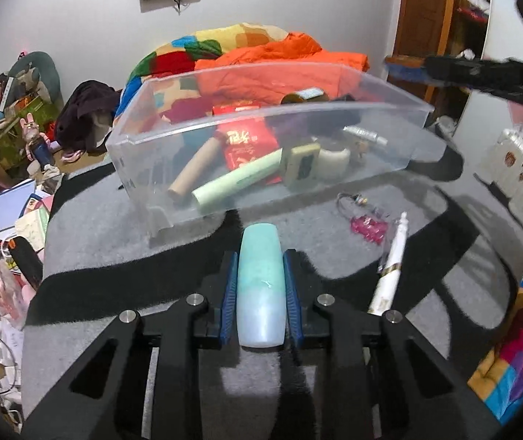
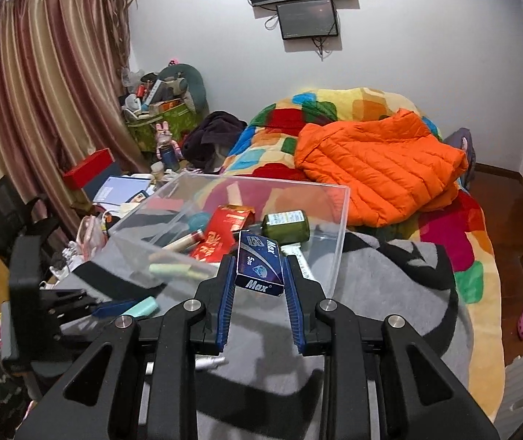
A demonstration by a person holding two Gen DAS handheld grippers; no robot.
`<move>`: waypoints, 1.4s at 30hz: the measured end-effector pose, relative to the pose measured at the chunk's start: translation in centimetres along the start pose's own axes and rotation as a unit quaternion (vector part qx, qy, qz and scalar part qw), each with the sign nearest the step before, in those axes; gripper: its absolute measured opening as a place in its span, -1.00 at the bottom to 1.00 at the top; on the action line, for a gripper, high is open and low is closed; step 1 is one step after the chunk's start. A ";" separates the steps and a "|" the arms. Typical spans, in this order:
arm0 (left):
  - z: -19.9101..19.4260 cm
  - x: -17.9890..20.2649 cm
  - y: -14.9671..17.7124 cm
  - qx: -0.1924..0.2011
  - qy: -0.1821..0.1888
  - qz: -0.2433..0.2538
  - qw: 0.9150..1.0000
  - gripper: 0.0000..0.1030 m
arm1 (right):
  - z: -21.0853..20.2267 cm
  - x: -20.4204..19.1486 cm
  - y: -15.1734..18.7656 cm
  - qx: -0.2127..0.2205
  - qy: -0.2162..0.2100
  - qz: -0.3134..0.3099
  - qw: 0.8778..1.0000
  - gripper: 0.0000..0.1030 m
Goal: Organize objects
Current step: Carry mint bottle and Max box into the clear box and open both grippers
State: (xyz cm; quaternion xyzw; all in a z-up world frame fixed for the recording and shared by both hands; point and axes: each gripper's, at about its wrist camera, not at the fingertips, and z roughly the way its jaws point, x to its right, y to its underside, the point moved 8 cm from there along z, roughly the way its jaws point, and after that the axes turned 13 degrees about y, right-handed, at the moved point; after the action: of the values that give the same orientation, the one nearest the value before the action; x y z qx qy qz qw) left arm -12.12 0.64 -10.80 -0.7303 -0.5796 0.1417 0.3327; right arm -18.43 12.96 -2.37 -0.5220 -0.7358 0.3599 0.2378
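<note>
My left gripper point(image 1: 260, 256) is shut on a pale teal oblong case point(image 1: 261, 286) and holds it just above the grey mat, in front of the clear plastic bin point(image 1: 144, 139). My right gripper point(image 2: 257, 262) is shut on a dark blue "Max" box point(image 2: 259, 264) and holds it near the bin's point(image 2: 338, 256) front rim. The bin holds a red packet point(image 1: 246, 143), a green tube point(image 1: 235, 183), a cardboard tube point(image 1: 195, 170), a green jar point(image 2: 286, 225) and more. The left gripper with the teal case point(image 2: 144, 308) also shows in the right wrist view.
A white pen-like tube point(image 1: 389, 271) and a pink key charm point(image 1: 367, 227) lie on the grey and black mat point(image 1: 114, 234) to the right. An orange jacket point(image 2: 378, 168) and a patchwork blanket point(image 2: 481, 256) lie behind. Clutter fills the floor at left point(image 1: 15, 220).
</note>
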 end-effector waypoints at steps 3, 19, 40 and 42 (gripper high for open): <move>-0.8 -0.2 -0.5 0.013 -0.001 -0.008 1.000 -0.53 | 1.1 0.4 -0.5 -0.005 0.008 0.005 1.000 -0.54; -5.1 -2.5 -8.6 0.099 0.006 -0.034 0.994 -0.53 | 5.4 -0.1 -1.4 -0.032 0.034 0.003 0.999 -0.54; -0.2 -3.1 -10.1 0.048 0.004 -0.038 0.998 -0.49 | 6.6 -0.6 -0.1 -0.065 0.030 -0.010 0.997 -0.53; -0.6 -2.9 -10.2 0.052 -0.001 -0.034 0.998 -0.36 | 5.9 -0.7 -0.3 -0.060 0.028 -0.009 0.998 -0.52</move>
State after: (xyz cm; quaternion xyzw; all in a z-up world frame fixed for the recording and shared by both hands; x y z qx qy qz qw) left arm -20.21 -1.18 -4.25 -0.6918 -0.5962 0.1611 0.3742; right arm -22.68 10.62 -5.87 -0.5383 -0.7541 0.2982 0.2294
